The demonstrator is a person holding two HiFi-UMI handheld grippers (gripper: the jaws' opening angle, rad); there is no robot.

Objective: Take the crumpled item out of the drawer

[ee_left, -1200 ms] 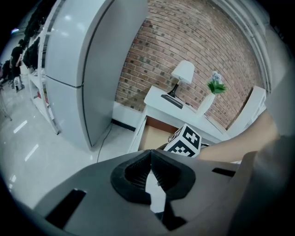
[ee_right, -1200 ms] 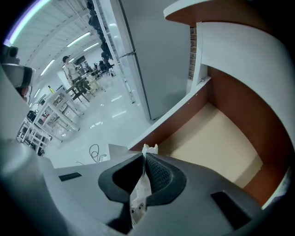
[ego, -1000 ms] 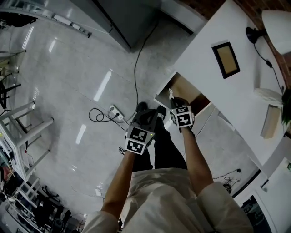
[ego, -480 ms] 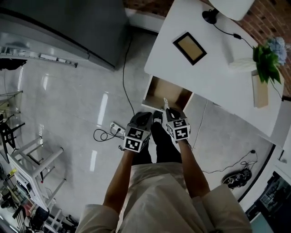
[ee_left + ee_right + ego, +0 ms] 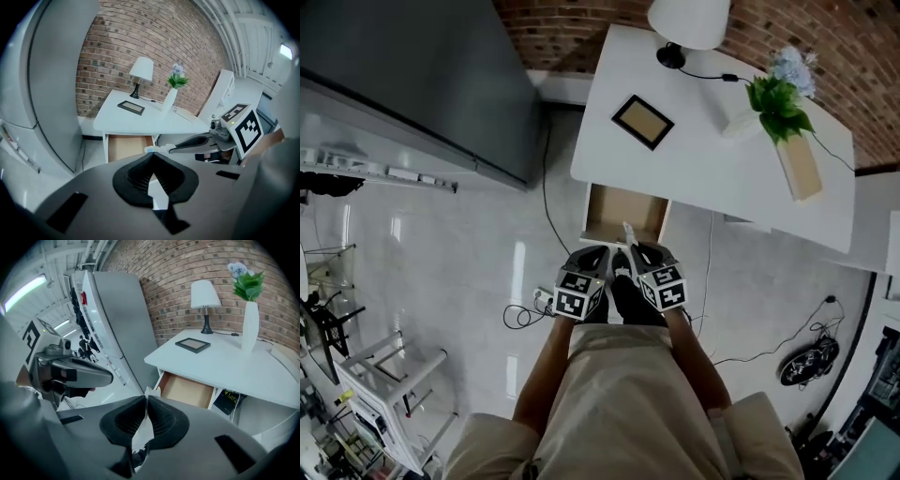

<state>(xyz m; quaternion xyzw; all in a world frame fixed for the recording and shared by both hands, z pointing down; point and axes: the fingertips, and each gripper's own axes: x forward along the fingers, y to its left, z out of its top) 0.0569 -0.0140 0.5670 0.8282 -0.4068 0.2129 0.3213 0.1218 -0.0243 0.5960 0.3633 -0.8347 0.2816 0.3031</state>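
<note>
The crumpled white item (image 5: 142,423) is pinched between the pads of my right gripper (image 5: 145,398), with its tip sticking out past the jaws. In the head view the right gripper (image 5: 632,249) holds the white item (image 5: 627,232) just in front of the open drawer (image 5: 623,212). The drawer's wooden inside (image 5: 187,390) shows nothing in it. My left gripper (image 5: 597,253) hangs close beside the right one, its jaws shut with nothing in them (image 5: 151,153). The right gripper (image 5: 197,140) also shows in the left gripper view.
The white desk (image 5: 712,159) carries a lamp (image 5: 687,23), a picture frame (image 5: 642,121) and a vase of flowers (image 5: 792,141). A big grey cabinet (image 5: 412,84) stands to the left. A power strip and cables (image 5: 530,305) lie on the floor.
The head view has swung round so the desk now lies straight ahead. Both grippers stay side by side before the drawer, the right one still holding the white item.
</note>
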